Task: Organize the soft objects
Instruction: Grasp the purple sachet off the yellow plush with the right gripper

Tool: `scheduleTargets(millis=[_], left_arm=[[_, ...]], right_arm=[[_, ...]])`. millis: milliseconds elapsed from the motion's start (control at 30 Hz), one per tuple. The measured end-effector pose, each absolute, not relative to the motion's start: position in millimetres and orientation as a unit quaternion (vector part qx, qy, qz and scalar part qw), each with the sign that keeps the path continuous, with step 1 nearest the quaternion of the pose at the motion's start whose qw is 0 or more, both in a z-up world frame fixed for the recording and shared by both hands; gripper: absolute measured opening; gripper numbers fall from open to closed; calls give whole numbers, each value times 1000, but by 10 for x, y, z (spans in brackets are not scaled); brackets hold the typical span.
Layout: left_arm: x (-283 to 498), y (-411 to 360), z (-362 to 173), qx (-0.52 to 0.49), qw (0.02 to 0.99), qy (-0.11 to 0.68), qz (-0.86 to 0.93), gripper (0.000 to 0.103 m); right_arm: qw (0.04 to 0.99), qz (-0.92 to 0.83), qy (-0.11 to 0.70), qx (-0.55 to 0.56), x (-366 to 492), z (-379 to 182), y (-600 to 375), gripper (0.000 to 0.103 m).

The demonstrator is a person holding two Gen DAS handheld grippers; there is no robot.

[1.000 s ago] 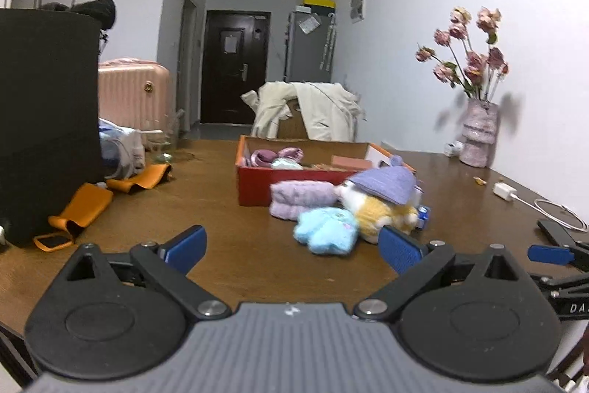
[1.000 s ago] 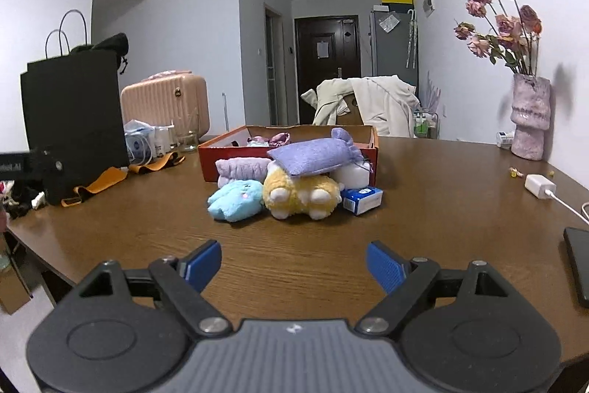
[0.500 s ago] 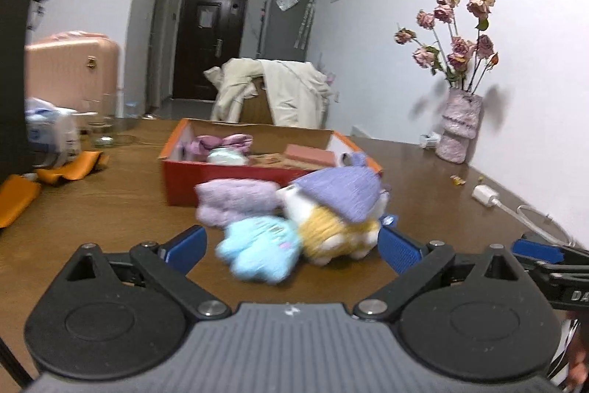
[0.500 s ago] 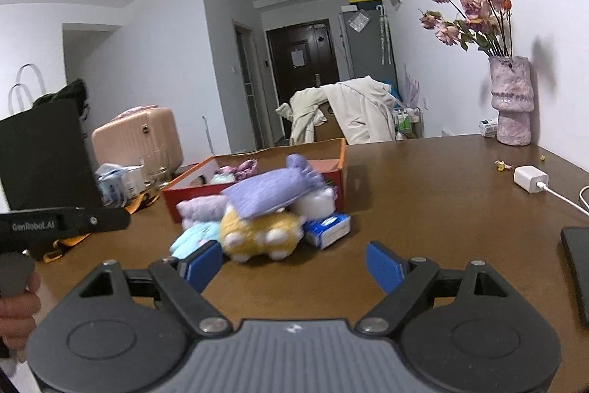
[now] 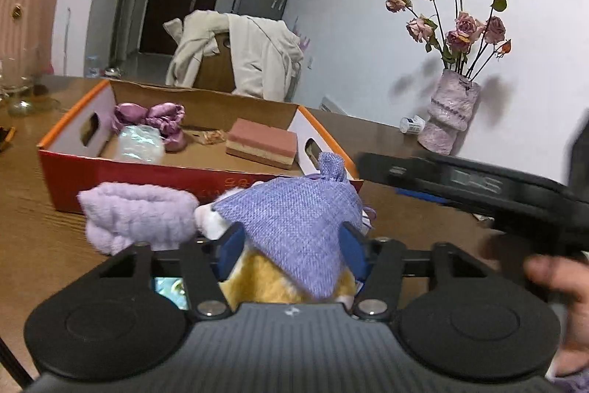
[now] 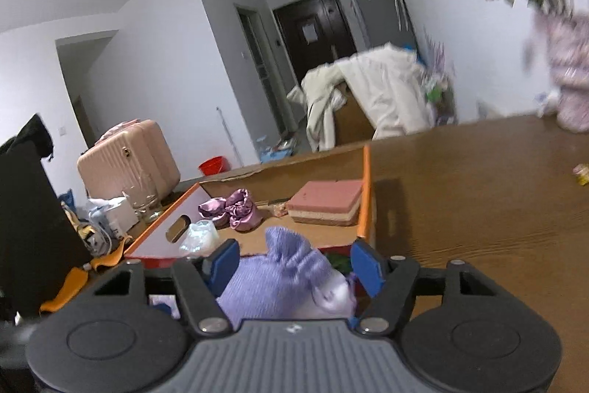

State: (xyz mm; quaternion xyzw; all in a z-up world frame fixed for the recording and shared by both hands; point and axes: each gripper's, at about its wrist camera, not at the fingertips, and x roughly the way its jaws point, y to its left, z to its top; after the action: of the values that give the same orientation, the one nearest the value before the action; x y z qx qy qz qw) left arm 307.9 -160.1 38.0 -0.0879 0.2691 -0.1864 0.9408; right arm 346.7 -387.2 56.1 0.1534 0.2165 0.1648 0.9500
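You are working at a brown wood-grain counter (image 6: 478,194) in a white-walled room, with a dark door down the hallway and a mottled pink vase of dried roses (image 5: 451,113) near the wall. An open red-and-orange cardboard box (image 5: 176,172) sits on the counter, holding a pink layered sponge block (image 5: 261,142), a purple satin scrunchie (image 5: 151,115) and a clear plastic packet (image 5: 138,142). Just in front of the box lie a folded lilac fluffy towel (image 5: 136,216) and a yellow plush toy (image 5: 257,279) with a lavender woven drawstring pouch (image 5: 298,223) draped over it. Your left tool (image 5: 291,251) is closing, its blue pads on either side of the pouch and plush, and I cannot tell whether they press yet. Your right tool (image 6: 294,262) is closing too, with the pouch's tied end between its pads, seemingly not yet pinched. Your right hand (image 5: 563,286) shows at the edge of the left view.
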Motion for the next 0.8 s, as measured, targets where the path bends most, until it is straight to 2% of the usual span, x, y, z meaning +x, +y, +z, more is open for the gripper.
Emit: scheduleTargets(millis=[33,67,100,133,200,300,567,733,800], left_arm=[[3115,-1605,367,-84,940,269,-190,44],[3139,-1612,361,-79,940,269,-193,40],[3161,-1611,351,-75,940,268,-196,39],[3171,-1610,347,-72,940,268,-197,33],[3193,-1597,331,-69,939,272,-200,27],[3151,-1592,368,-67,938,270,-207,15],[2373,-1294,604,-58,934,230,-267,12],[1966,-1092,272,-48,926,288,-238,11],[1869,-1005,144,-56,927,306,-209,12]], right_arm=[[946,170,227,159,3583,509,-3849,67],[943,171,234,161,3661,461,-3816,67],[942,173,237,162,3736,413,-3783,64],[941,176,240,163,3783,370,-3756,61],[939,174,243,168,3827,303,-3728,37],[939,170,242,174,3757,302,-3725,25],[947,185,185,188,2672,546,-3804,25],[926,190,245,215,2090,212,-3705,25],[922,201,266,197,1899,106,-3588,33]])
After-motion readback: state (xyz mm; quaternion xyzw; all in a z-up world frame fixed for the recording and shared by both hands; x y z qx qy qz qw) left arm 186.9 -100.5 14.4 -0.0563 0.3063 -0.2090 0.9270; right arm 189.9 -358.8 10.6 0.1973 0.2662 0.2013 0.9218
